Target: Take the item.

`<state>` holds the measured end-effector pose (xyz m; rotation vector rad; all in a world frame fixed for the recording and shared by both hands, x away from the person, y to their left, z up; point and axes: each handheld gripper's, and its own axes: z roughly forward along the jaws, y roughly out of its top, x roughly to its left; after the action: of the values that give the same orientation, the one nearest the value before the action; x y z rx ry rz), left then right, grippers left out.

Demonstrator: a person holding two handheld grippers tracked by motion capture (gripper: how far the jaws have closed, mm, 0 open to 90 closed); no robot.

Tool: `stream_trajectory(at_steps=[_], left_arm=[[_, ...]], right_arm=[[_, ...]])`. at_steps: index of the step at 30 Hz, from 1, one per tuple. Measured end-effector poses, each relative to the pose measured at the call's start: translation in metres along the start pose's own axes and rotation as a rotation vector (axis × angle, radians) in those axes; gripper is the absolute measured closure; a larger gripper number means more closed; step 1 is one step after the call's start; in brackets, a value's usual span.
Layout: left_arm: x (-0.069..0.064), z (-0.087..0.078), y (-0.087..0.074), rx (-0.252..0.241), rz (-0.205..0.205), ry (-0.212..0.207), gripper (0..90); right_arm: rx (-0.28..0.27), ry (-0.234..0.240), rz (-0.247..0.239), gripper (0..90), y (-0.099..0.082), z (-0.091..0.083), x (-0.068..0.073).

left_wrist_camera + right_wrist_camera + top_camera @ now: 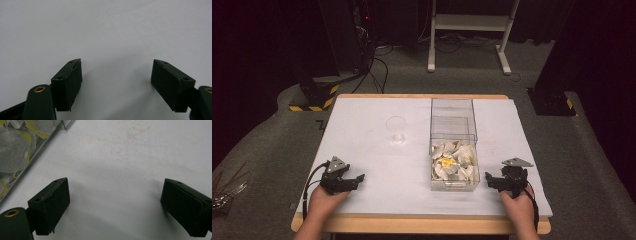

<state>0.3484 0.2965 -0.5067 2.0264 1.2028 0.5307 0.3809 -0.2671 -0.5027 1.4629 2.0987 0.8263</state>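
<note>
A clear plastic box (453, 145) stands right of the table's middle, its near half filled with white tea bags (454, 162), one with a yellow tag. An empty clear cup (396, 129) stands upright to the box's left. My left gripper (357, 180) rests low at the front left of the white table, open, with only bare table between its jaws (116, 72). My right gripper (490, 181) rests at the front right, just right of the box, open and empty (115, 195). In the right gripper view the box wall (30, 157) with tea bags shows at the upper left.
The white table surface (372, 150) carries faint brown stains near the right gripper (130, 136). Behind the table on the floor stand a white frame's legs (472, 35), black stands with yellow-black striped bases (314, 97) and cables.
</note>
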Motion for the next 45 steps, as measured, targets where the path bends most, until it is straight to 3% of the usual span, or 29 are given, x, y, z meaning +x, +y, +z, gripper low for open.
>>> stream_trajectory(at_steps=[3,11,12,26,37,45], left_arm=[[-0.001,-0.003,0.002,-0.013,0.022,-0.006,25.5],[-0.005,-0.008,0.005,-0.038,0.020,-0.031,24.6],[-0.006,-0.011,0.008,-0.051,0.011,-0.062,24.5],[-0.023,-0.019,0.019,-0.096,0.057,-0.080,20.8],[-0.039,-0.013,0.028,-0.110,0.050,-0.129,18.7],[-0.053,-0.007,0.034,-0.111,0.072,-0.154,19.1]], right_arm=[[0.000,0.000,-0.005,8.8,-0.001,-0.001,-0.001],[-0.006,0.006,0.000,8.7,-0.003,-0.002,-0.001],[-0.006,0.005,0.000,8.7,-0.003,-0.002,-0.001],[-0.010,0.001,-0.007,8.9,-0.004,-0.002,-0.001],[-0.009,0.001,-0.006,8.9,-0.004,-0.002,-0.001],[-0.009,0.002,-0.006,8.9,-0.004,-0.002,-0.001]])
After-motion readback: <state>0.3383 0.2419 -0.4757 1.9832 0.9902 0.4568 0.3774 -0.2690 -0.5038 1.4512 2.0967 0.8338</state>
